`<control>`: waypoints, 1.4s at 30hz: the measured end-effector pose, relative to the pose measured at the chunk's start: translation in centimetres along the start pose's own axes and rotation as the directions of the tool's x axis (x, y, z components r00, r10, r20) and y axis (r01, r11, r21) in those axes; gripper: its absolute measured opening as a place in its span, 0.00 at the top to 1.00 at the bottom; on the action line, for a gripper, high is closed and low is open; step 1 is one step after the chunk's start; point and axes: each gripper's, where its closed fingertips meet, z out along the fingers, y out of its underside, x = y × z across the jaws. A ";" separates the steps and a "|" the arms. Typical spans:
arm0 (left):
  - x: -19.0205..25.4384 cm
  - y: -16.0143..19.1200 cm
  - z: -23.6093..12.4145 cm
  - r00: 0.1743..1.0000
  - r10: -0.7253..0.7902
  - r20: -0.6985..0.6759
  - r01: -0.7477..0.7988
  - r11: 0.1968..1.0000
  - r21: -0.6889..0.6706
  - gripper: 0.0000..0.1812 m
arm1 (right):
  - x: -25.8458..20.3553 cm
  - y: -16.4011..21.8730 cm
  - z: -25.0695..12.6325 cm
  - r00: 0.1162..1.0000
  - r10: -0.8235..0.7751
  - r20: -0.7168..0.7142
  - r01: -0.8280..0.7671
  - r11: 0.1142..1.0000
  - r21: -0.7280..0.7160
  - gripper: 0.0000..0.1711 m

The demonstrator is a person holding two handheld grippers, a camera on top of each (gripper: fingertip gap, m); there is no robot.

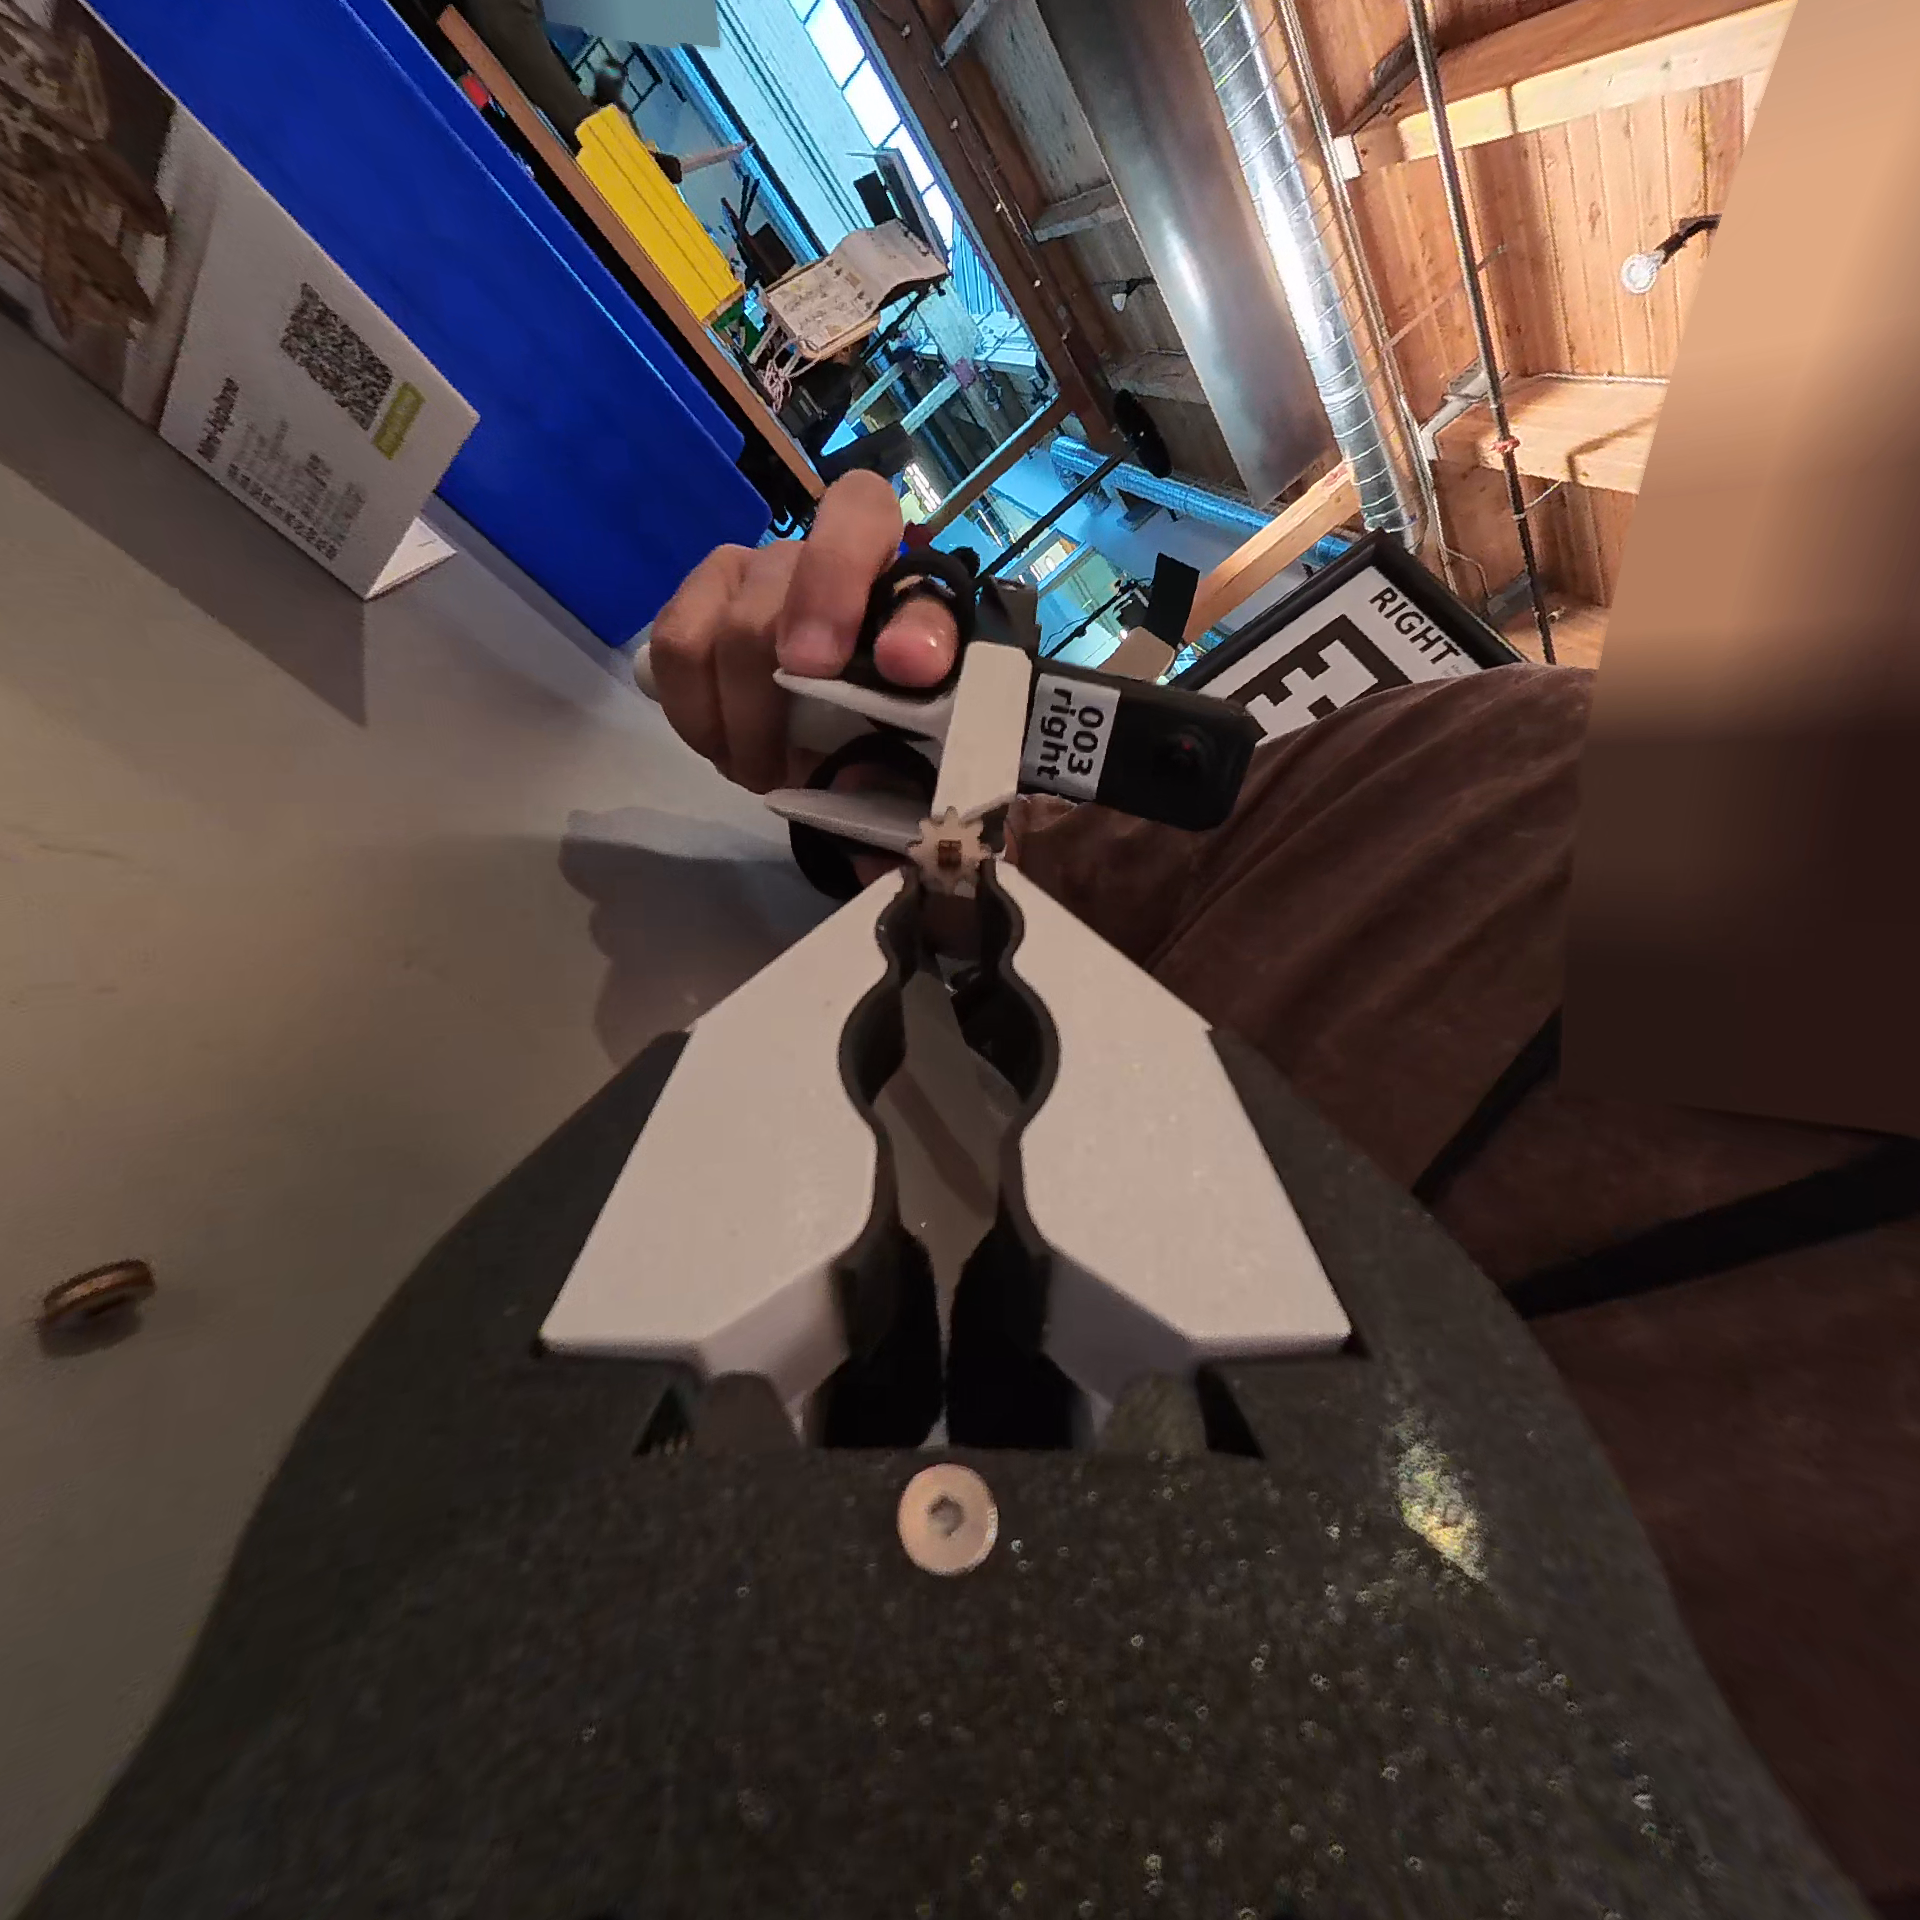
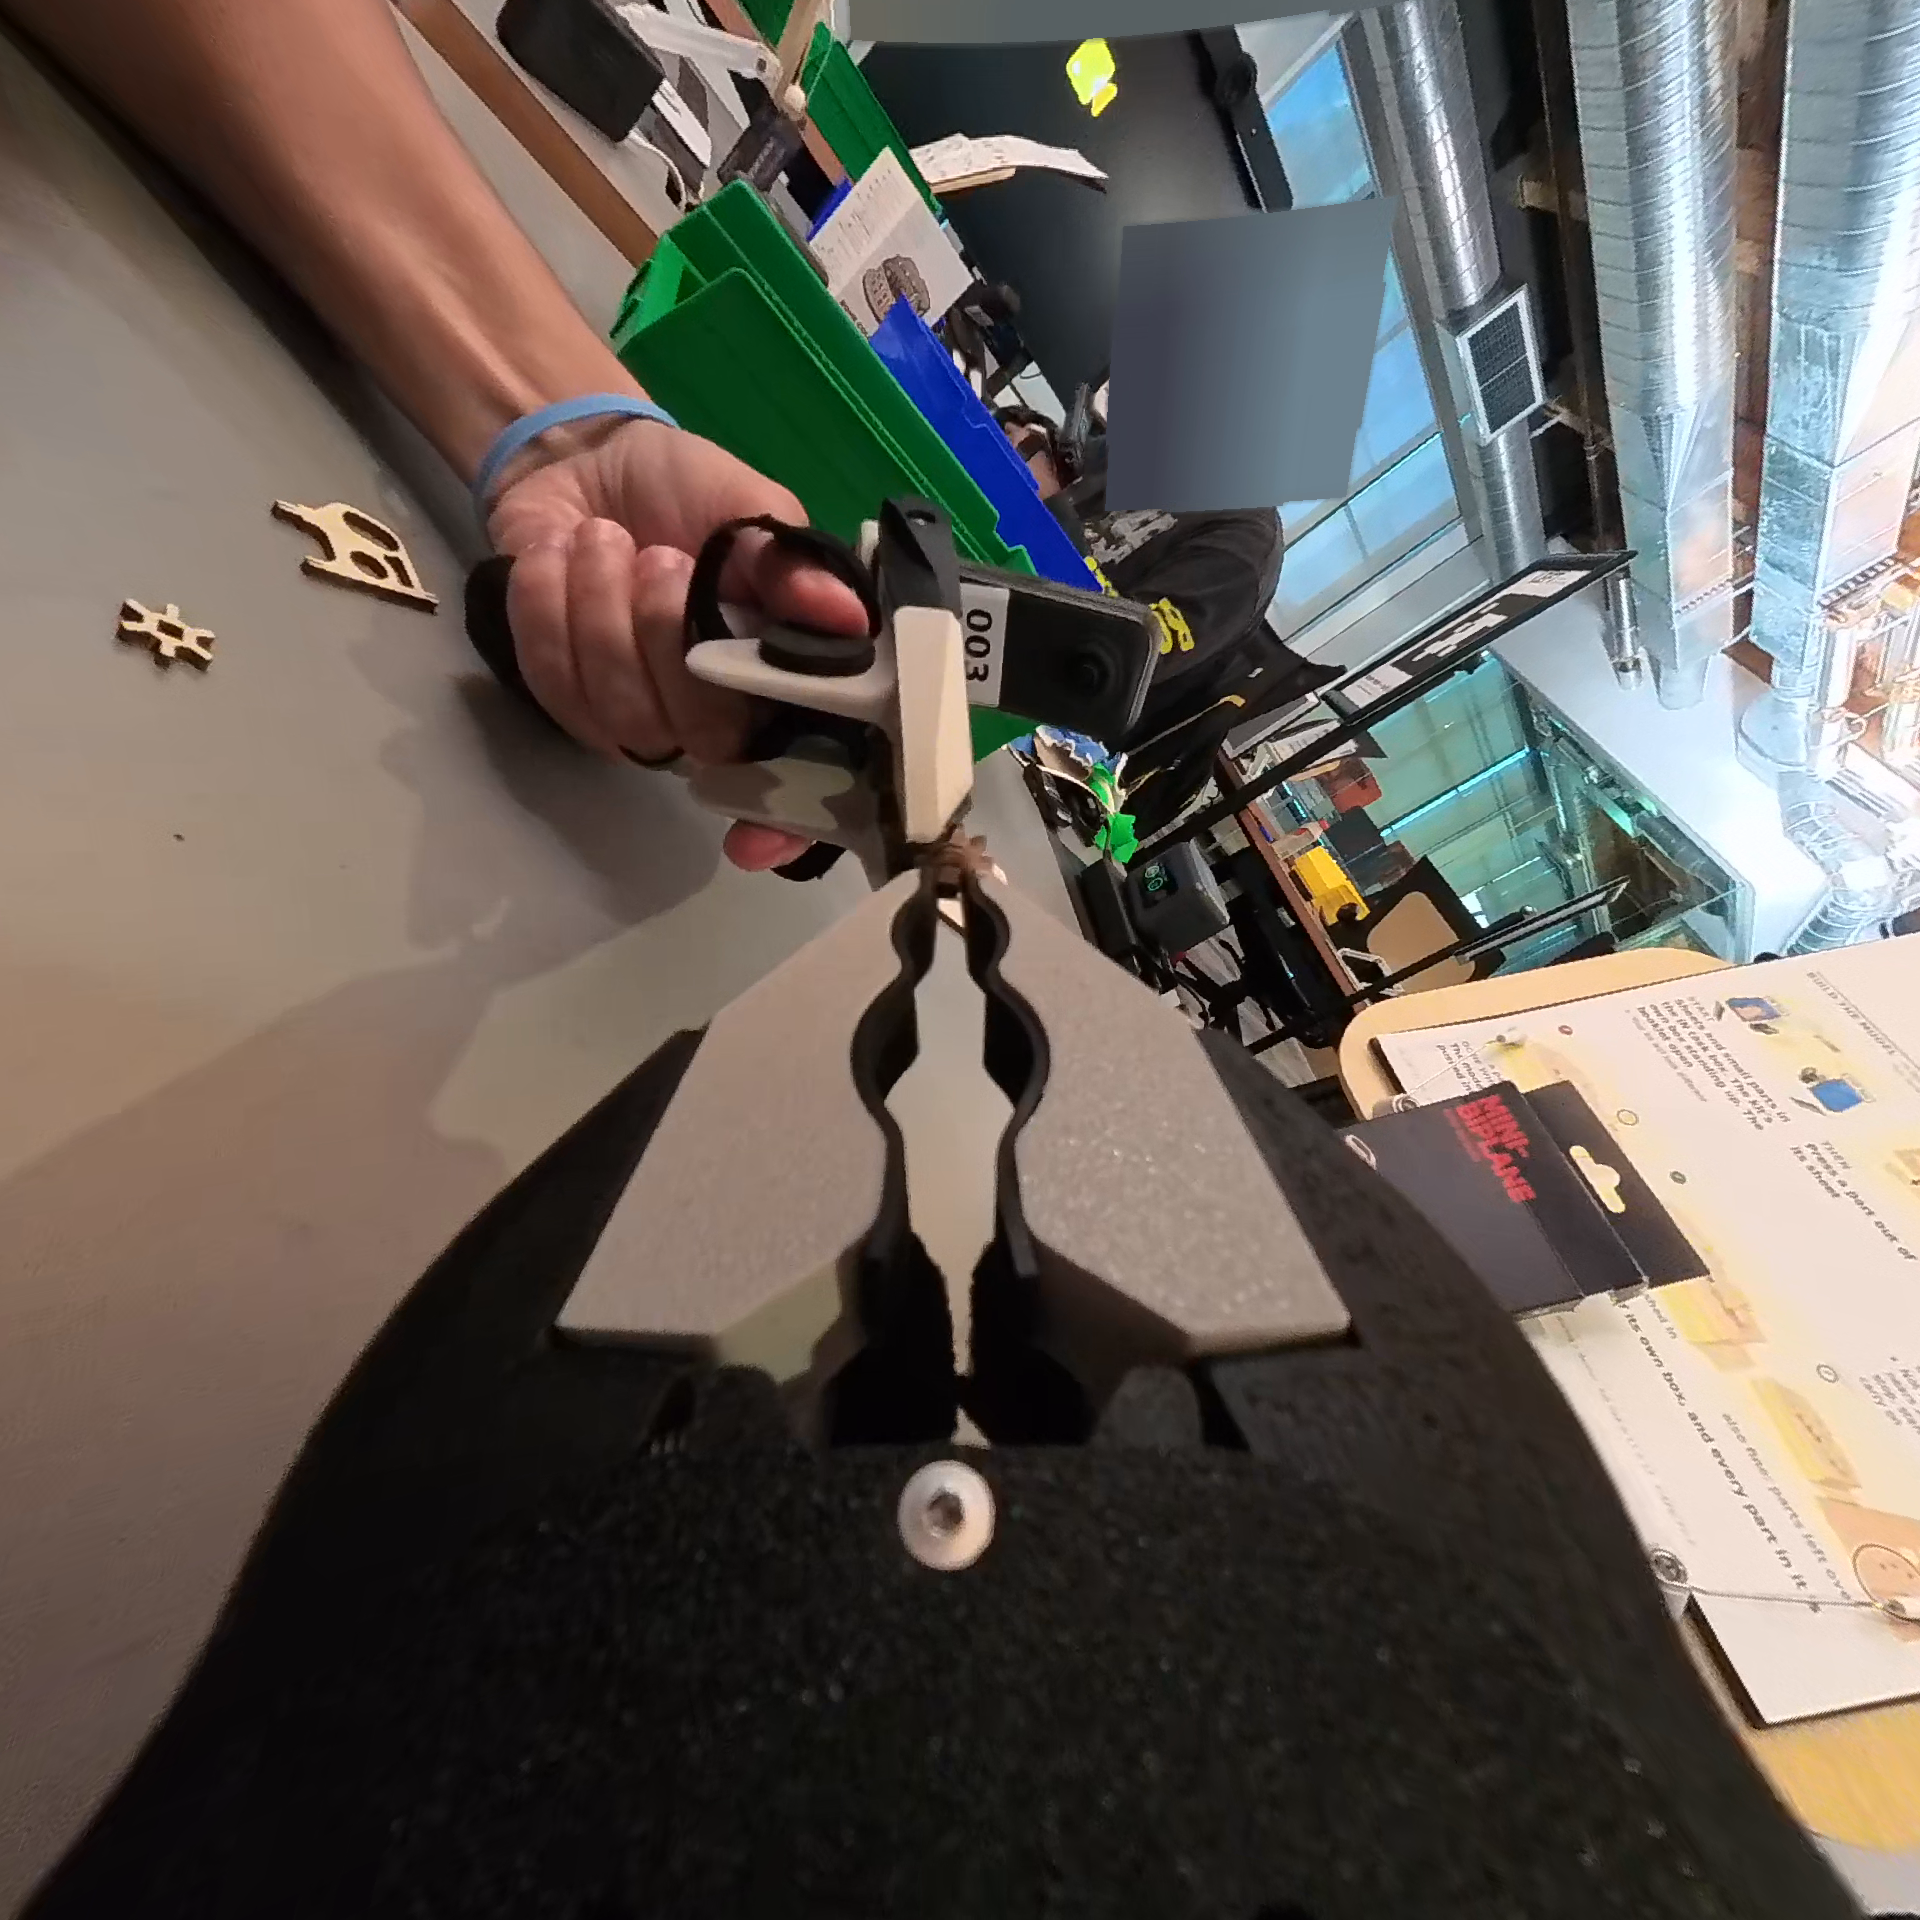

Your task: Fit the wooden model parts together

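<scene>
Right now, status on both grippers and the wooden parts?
Left gripper shut on small wooden gear. Right gripper shut on wooden piece, tips meeting midair. Two loose wooden parts on table, clear.

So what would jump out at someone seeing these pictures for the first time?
Two hand-held grippers meet tip to tip in mid-air: the left gripper pinches a small wooden gear, with the right gripper closing in on the same spot. Two loose wooden pieces lie on the grey table, with bright green bins behind.
</scene>
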 end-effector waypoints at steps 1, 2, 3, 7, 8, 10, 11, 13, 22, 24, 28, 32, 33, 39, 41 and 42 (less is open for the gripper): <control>0.1 0.0 0.0 1.000 -0.002 -0.004 0.002 1.000 0.003 0.96 | 0.0 0.0 0.0 1.000 -0.003 -0.006 0.003 1.000 0.004 0.98; 0.1 0.0 0.0 1.000 -0.007 -0.006 0.007 1.000 0.005 0.96 | 0.1 -0.1 0.0 1.000 0.000 -0.008 0.000 1.000 0.009 0.98; 0.1 0.0 0.1 1.000 -0.011 -0.010 0.011 1.000 0.006 0.96 | 0.1 0.0 0.0 1.000 0.001 -0.010 -0.001 1.000 0.011 0.98; 0.2 0.0 0.1 0.999 -0.023 -0.026 0.023 1.000 0.010 0.96 | 0.0 -0.2 0.0 1.000 0.019 0.002 -0.020 0.999 0.049 0.98; 0.2 -0.1 0.1 0.999 -0.025 -0.023 0.026 1.000 0.015 0.96 | 0.1 -0.1 0.0 0.999 0.043 0.012 -0.044 0.998 0.051 0.99; 0.1 -0.3 0.0 0.999 -0.028 -0.023 0.028 0.999 0.027 0.96 | 0.3 0.0 0.1 0.995 0.099 0.021 -0.100 0.994 0.050 0.99; 0.1 -0.5 -0.1 1.000 -0.022 -0.015 0.022 0.999 0.031 0.96 | 0.4 0.1 0.2 0.993 0.119 0.022 -0.120 0.992 0.046 0.99; -0.4 -0.6 -0.2 0.999 0.009 0.038 -0.010 1.000 0.027 0.95 | 0.4 0.6 0.4 0.985 0.168 0.034 -0.169 0.985 0.036 0.99; -6.4 -1.6 -6.6 0.523 0.677 0.517 -0.493 0.736 -0.464 0.95 | 0.5 5.8 -1.1 0.899 0.412 0.151 -0.386 0.906 -0.176 0.99; -8.0 0.3 -6.5 0.498 0.714 0.493 -0.437 0.697 -0.568 0.93 | 0.3 6.3 -1.1 0.878 0.449 0.164 -0.419 0.888 -0.188 0.99; -10.0 1.4 -7.1 0.463 0.725 0.510 -0.367 0.680 -0.634 0.90 | 1.1 6.1 -1.3 0.840 0.518 0.164 -0.496 0.854 -0.157 0.99; -10.7 1.4 -7.6 0.440 0.714 0.544 -0.328 0.692 -0.643 0.92 | 1.4 6.1 -1.3 0.827 0.543 0.148 -0.524 0.838 -0.150 0.99; -10.9 1.6 -7.7 0.426 0.721 0.546 -0.314 0.684 -0.658 0.92 | 1.2 6.3 -1.2 0.838 0.526 0.146 -0.504 0.848 -0.163 0.99; -11.1 2.1 -7.1 0.393 0.751 0.530 -0.310 0.651 -0.693 0.96 | -0.3 6.9 -0.7 0.857 0.486 0.171 -0.449 0.867 -0.215 0.98; -11.1 2.1 -7.0 0.387 0.759 0.524 -0.317 0.643 -0.698 0.96 | -0.3 6.8 -0.6 0.844 0.506 0.175 -0.469 0.856 -0.217 0.98; -11.1 2.1 -7.0 0.385 0.766 0.516 -0.322 0.635 -0.702 0.96 | -0.4 6.6 -0.6 0.830 0.527 0.184 -0.490 0.846 -0.211 0.98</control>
